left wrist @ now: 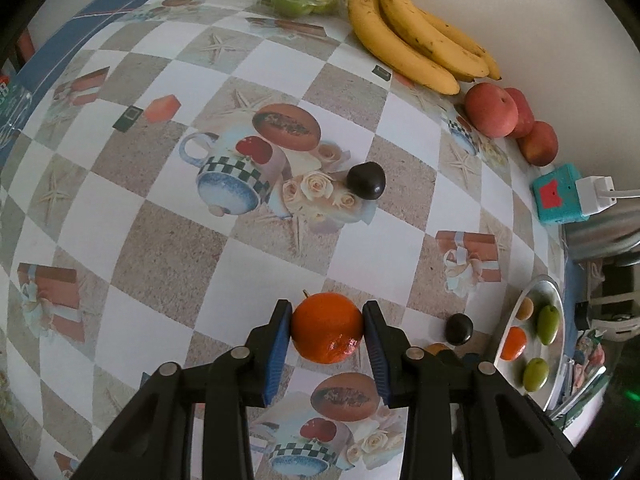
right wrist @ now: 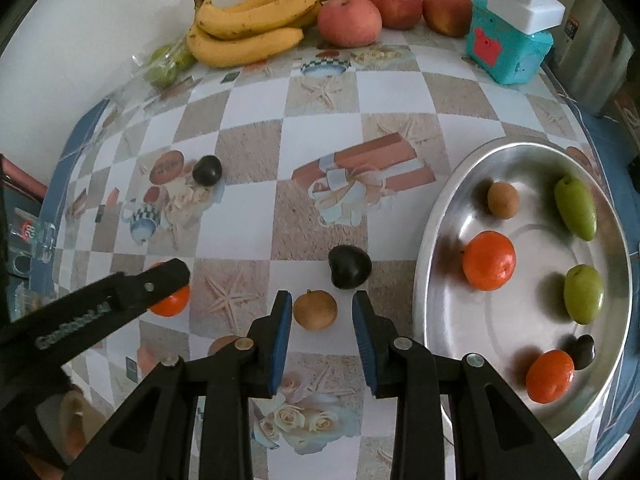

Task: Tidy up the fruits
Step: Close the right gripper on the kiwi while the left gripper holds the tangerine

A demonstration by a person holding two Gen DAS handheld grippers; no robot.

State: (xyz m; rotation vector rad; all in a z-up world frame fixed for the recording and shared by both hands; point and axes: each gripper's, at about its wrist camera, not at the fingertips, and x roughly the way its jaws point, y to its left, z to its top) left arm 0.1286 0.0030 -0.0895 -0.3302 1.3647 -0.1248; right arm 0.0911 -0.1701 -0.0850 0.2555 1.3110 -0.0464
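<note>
My left gripper (left wrist: 326,312) is shut on an orange tangerine (left wrist: 326,332), both blue pads pressing its sides over the checked tablecloth. The right wrist view shows that gripper (right wrist: 170,280) and its tangerine (right wrist: 172,304) at the left. My right gripper (right wrist: 321,297) points down around a small brown round fruit (right wrist: 315,310); its pads stand apart from the fruit on both sides. A dark plum (right wrist: 349,266) lies just beyond it. The steel plate (right wrist: 532,200) on the right holds several fruits: tangerines, green ones, a brown one and a dark one.
A second dark plum (left wrist: 366,181) lies mid-table. Along the wall sit bananas (right wrist: 248,28), three red apples (right wrist: 350,20), a bag of green fruit (right wrist: 166,64) and a teal box (right wrist: 508,48) with a white plug. The table's right edge runs just past the plate.
</note>
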